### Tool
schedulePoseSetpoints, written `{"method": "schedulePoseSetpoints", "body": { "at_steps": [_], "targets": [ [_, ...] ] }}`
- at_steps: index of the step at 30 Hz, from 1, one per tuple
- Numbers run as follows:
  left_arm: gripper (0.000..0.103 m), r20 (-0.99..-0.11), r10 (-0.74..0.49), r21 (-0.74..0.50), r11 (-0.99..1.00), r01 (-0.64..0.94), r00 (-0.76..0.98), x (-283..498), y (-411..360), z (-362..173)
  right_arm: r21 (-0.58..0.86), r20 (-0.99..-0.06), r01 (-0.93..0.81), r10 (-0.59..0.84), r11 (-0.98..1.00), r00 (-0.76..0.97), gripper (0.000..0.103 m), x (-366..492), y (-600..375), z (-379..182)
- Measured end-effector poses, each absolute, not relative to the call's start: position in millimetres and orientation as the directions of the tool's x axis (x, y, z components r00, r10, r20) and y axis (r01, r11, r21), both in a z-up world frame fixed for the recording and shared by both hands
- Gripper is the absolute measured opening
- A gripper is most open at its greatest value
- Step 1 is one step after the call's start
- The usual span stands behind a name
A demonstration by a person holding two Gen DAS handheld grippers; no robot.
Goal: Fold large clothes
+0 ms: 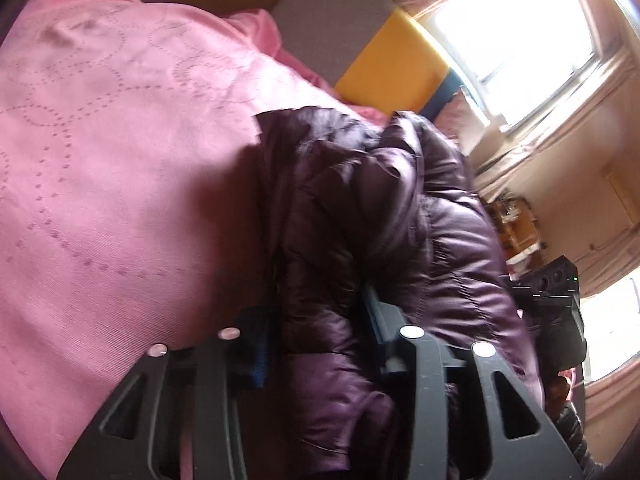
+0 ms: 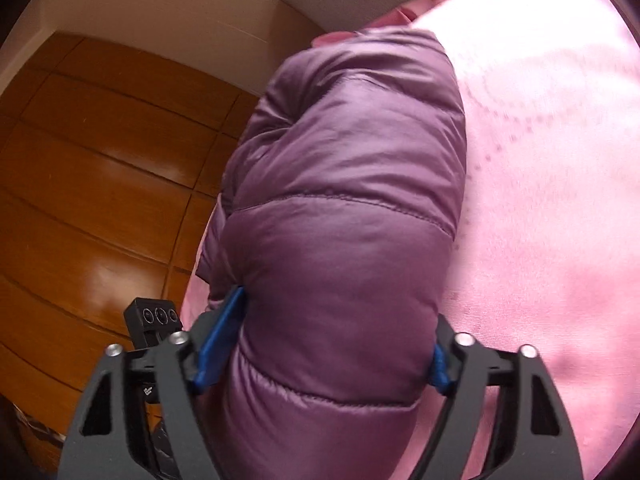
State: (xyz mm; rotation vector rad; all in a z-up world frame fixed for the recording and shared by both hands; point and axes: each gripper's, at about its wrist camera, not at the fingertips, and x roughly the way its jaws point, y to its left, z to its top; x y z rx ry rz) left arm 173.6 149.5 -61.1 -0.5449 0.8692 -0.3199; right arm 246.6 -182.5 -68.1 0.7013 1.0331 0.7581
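The purple puffer jacket (image 2: 344, 216) lay lengthwise on the pink bed (image 2: 552, 200), stretching straight ahead of both grippers, left (image 1: 320, 344) and right (image 2: 320, 344), whose jaws each clenched its near end.

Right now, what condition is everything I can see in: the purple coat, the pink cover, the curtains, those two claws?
Puffer jacket: bunched, lying on the bed, gripped at two places.
Pink bedspread: spread over the bed, under the jacket.
Left gripper: shut on jacket fabric.
Right gripper: clamped around a thick padded fold.
Curtains: drawn aside, window bright.
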Motion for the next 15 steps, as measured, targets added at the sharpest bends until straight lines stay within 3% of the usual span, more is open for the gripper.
{"method": "schedulePoseSetpoints", "body": {
  "at_steps": [3, 8, 15],
  "targets": [
    [0.029, -0.607, -0.496, -0.591, 0.804, 0.065, 0.622, 169, 145, -56, 0.759, -0.482, -0.292, 0.804, 0.582, 0.350, 0.061, 230, -182, -40],
    [0.024, -0.564, -0.561, -0.596, 0.785, 0.172, 0.606, 164, 116, -33, 0.693, -0.436, -0.387, 0.781, 0.608, 0.447, 0.057, 197, -209, 6],
    [0.024, -0.568, -0.667, -0.562, 0.742, 0.365, 0.482, 203, 5, -10, 0.656, -0.404, -0.311, 0.668, 0.687, 0.625, 0.056, 159, -298, 26]
  ]
}}
